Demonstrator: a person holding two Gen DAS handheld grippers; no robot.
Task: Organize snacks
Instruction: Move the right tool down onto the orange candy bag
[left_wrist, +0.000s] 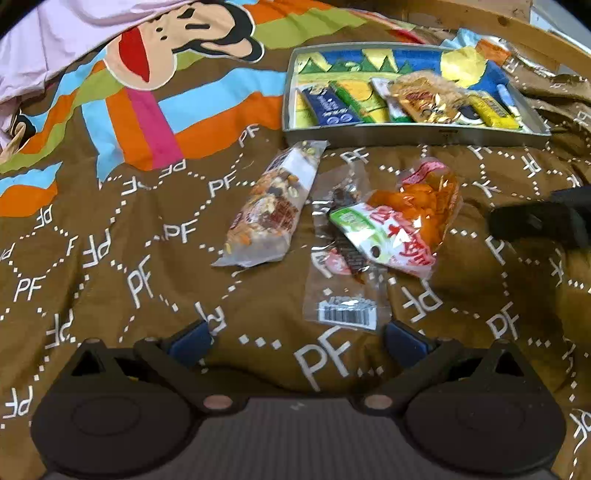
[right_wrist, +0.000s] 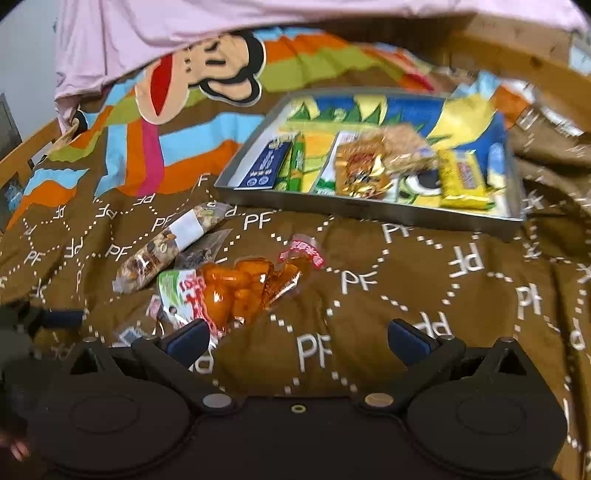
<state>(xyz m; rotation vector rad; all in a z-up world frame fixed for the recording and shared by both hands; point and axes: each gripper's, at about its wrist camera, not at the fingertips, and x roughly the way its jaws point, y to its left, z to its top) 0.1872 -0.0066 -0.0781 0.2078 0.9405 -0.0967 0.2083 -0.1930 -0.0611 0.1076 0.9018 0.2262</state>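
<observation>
Brown bedding (left_wrist: 110, 280) with white letters and a big cartoon face covers the bed where the snacks lie. From the left wrist view, the left gripper (left_wrist: 297, 338) has its two blue tips wide apart and holds nothing. Just in front of it lies a clear wrapper (left_wrist: 345, 295) with a bar code. A bag of orange snacks (left_wrist: 410, 218) rests partly on top of that wrapper. Beside them, to the left, is a long nut mix bag (left_wrist: 271, 210). The right gripper (right_wrist: 297, 338) is open and empty too, and the orange bag sits close by its left tip. Farther back is a gray tray (left_wrist: 417, 131) with a bright picture inside. Several snacks are already in it, like a blue pack (left_wrist: 332, 107), a gold pack (left_wrist: 428, 99) and a yellow pack (left_wrist: 491, 110). So I think the job is partly done. Three loose snacks are left on the bed and probably need to go into the tray.
</observation>
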